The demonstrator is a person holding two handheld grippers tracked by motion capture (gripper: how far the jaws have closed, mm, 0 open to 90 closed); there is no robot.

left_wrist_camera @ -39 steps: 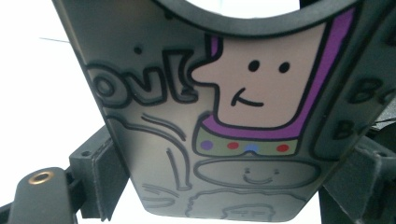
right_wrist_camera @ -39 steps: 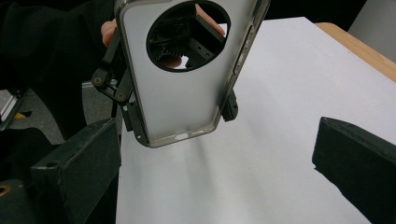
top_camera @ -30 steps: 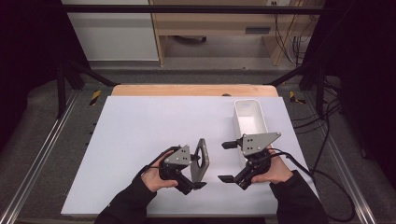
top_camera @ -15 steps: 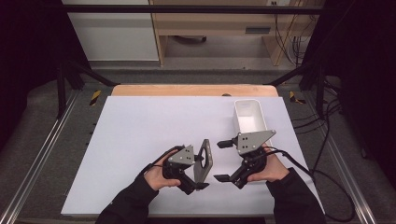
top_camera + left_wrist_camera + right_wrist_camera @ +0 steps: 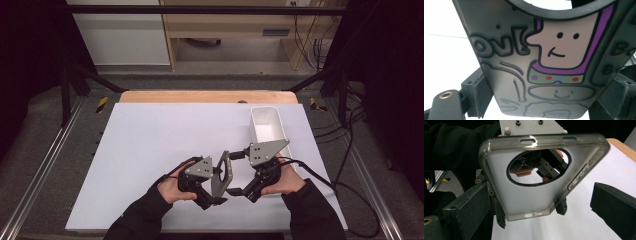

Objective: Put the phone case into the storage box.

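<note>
My left gripper (image 5: pixel 216 186) clamps a phone case (image 5: pixel 222 172) by its sides, just left of the white bin (image 5: pixel 267 127). The case stands on edge, long axis upright, camera hole topmost. My right gripper (image 5: pixel 241 171) gapes around it, untouching.

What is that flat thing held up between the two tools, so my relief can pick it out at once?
Start at the white table. Near its front edge, left of the white bin, the left tool grips a phone case standing on edge. It is smoky translucent plastic with a large round camera hole and a cartoon face print, unlike the plain bin beside it.
</note>
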